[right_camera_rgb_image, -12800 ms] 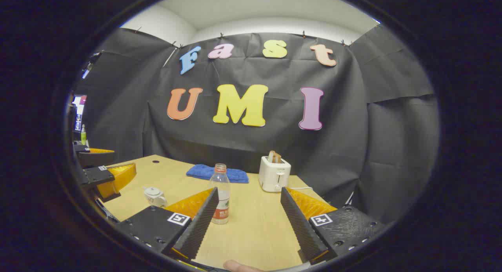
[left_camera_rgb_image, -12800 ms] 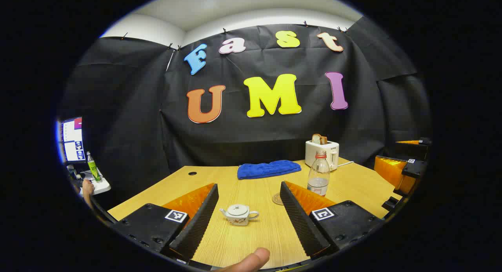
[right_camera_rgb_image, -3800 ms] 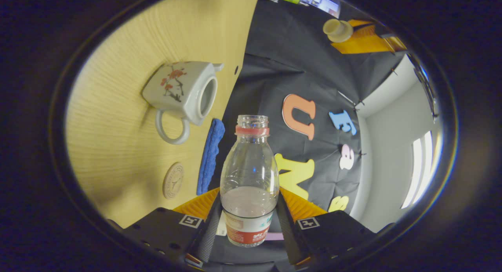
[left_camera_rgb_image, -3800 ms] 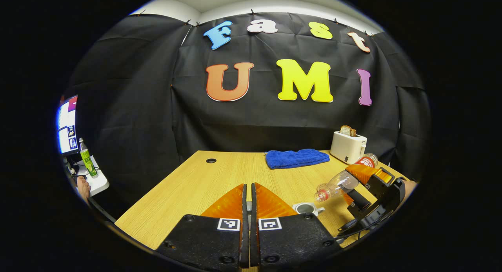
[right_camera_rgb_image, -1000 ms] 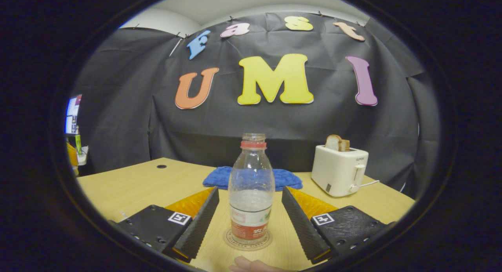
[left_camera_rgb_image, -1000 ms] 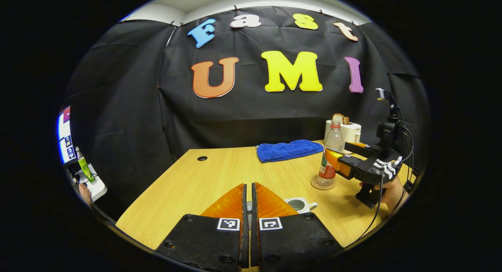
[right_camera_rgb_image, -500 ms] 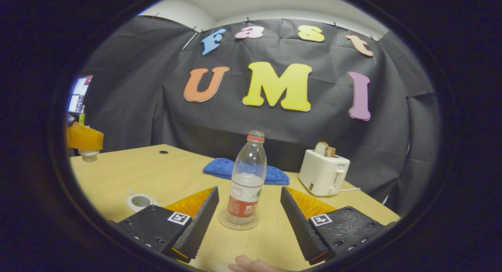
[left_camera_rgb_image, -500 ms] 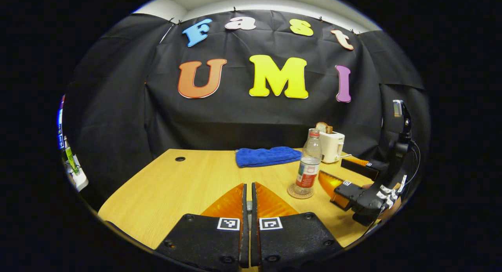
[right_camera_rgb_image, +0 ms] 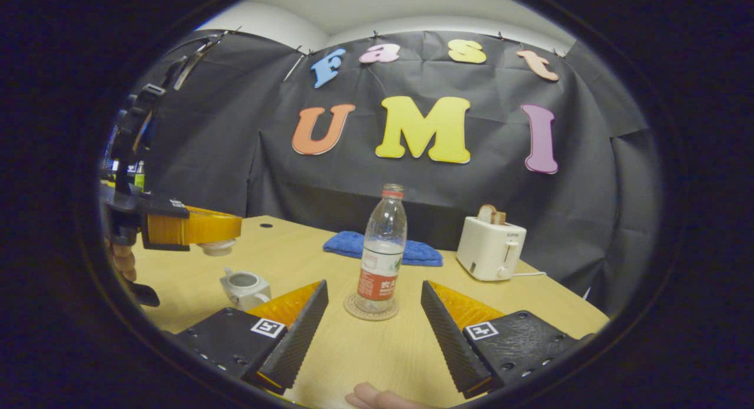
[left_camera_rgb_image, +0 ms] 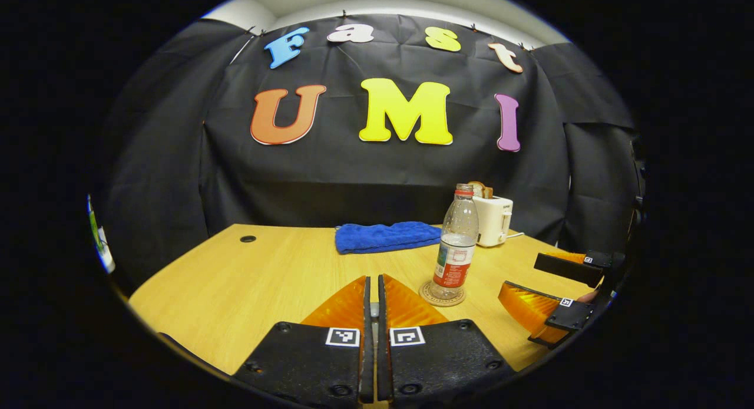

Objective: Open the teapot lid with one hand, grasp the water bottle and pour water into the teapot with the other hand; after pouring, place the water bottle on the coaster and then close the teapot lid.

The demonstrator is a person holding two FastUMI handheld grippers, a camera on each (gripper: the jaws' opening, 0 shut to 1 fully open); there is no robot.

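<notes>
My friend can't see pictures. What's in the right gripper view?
A water bottle stands upright on a round coaster ahead of the open right gripper. To its left sits an open teapot, with the left gripper holding the lid above the table.

Water bottle (left_camera_rgb_image: 455,242) stands upright on the coaster (left_camera_rgb_image: 442,295), beyond the left gripper (left_camera_rgb_image: 372,291).

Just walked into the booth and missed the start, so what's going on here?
A person is filling a teapot using two handheld grippers. The water bottle stands upright on the coaster, and the right gripper is open, short of the bottle. The left gripper is shut on the teapot lid, held up above the table near the open teapot. What remains is putting the lid on.
</notes>
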